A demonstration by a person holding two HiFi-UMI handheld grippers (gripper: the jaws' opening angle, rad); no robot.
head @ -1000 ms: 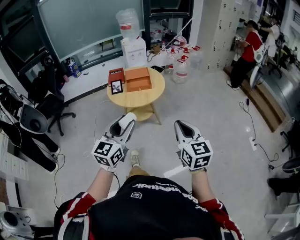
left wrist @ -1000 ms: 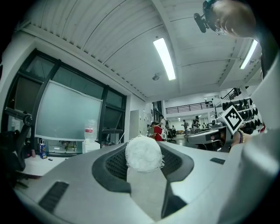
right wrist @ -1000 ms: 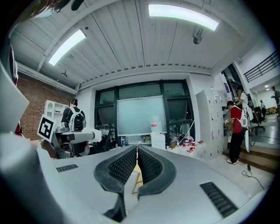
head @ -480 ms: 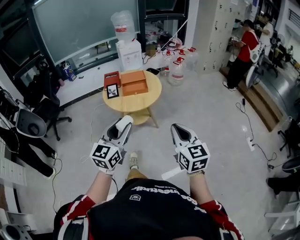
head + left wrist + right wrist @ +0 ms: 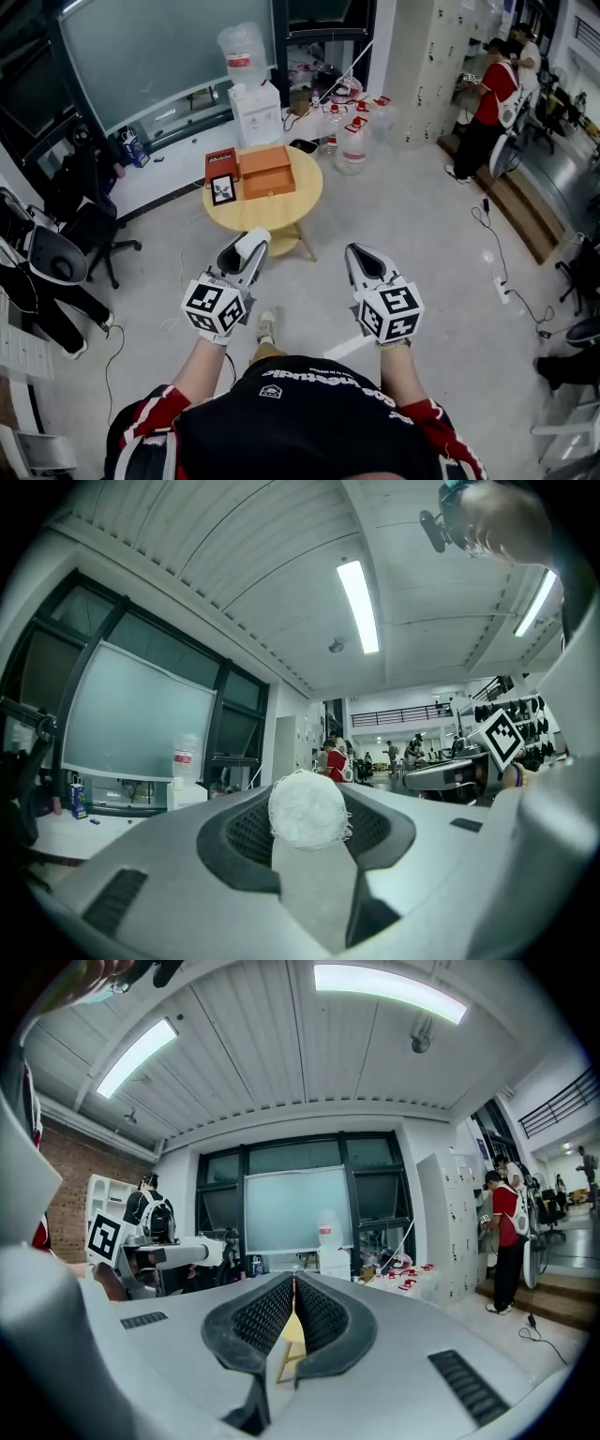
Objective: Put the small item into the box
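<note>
Matt grey plastic shells cover the left tongs (image 5: pixel 246 246) and the right tongs (image 5: pixel 364 255). Their pads (image 5: pixel 262 1316) are black and rubbery, ribbed in a fine grid. The white ball (image 5: pixel 307 810) gripped in the left tongs is soft and fuzzy, with loose fibres fraying at its edge like cotton or yarn. Each marker cube (image 5: pixel 214 307) bears flat, matt black-and-white print. The round counter (image 5: pixel 281 211) is pale, smooth wood. The orange box (image 5: pixel 267 172) on it has a matt skin; whether it is card or wood cannot be told. The floor (image 5: pixel 422 244) is pale, smooth and faintly glossy.
</note>
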